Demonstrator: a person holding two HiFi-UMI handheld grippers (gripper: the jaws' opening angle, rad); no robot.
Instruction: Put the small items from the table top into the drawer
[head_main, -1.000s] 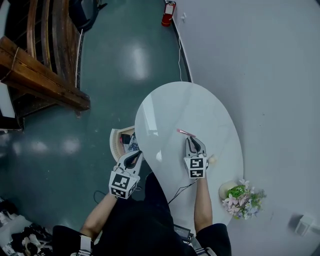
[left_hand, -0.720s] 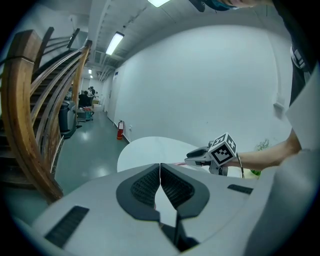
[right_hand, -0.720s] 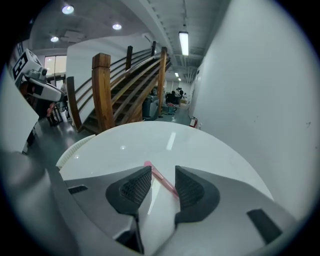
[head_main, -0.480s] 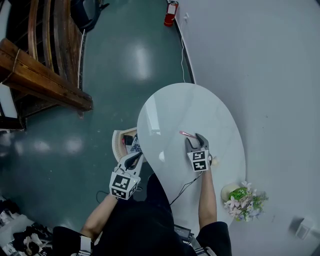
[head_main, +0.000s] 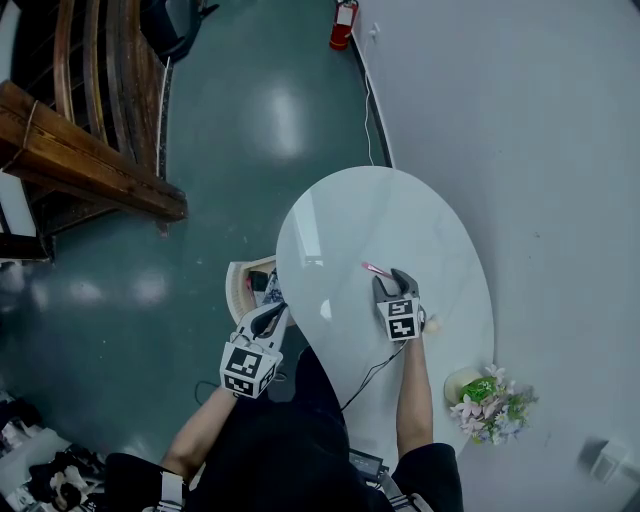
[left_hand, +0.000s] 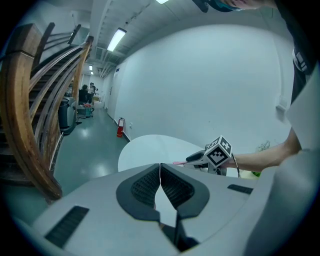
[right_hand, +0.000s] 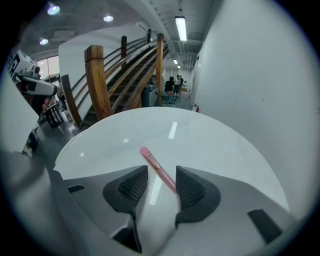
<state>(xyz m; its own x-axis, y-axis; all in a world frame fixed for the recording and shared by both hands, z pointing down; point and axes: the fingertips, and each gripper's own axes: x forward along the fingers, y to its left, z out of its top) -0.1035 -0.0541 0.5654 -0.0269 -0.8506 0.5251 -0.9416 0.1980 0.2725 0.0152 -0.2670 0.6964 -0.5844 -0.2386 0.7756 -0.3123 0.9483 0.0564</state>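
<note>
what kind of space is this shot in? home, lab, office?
Probably a lobby or hall in an office-type building, not a home: a big wooden staircase, a fire extinguisher and a glossy teal floor.

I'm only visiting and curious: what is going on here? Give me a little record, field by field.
Table: white, oval, glossy
Item: pink brush, lying on the table
Right gripper: open, jaws have just been opening; the brush lies between them, not pinched
Left gripper: shut, nothing in it, held off the table's left edge
Drawer: pulled out at the table's left side, some things inside
Also: flowers at the table's near end
</note>
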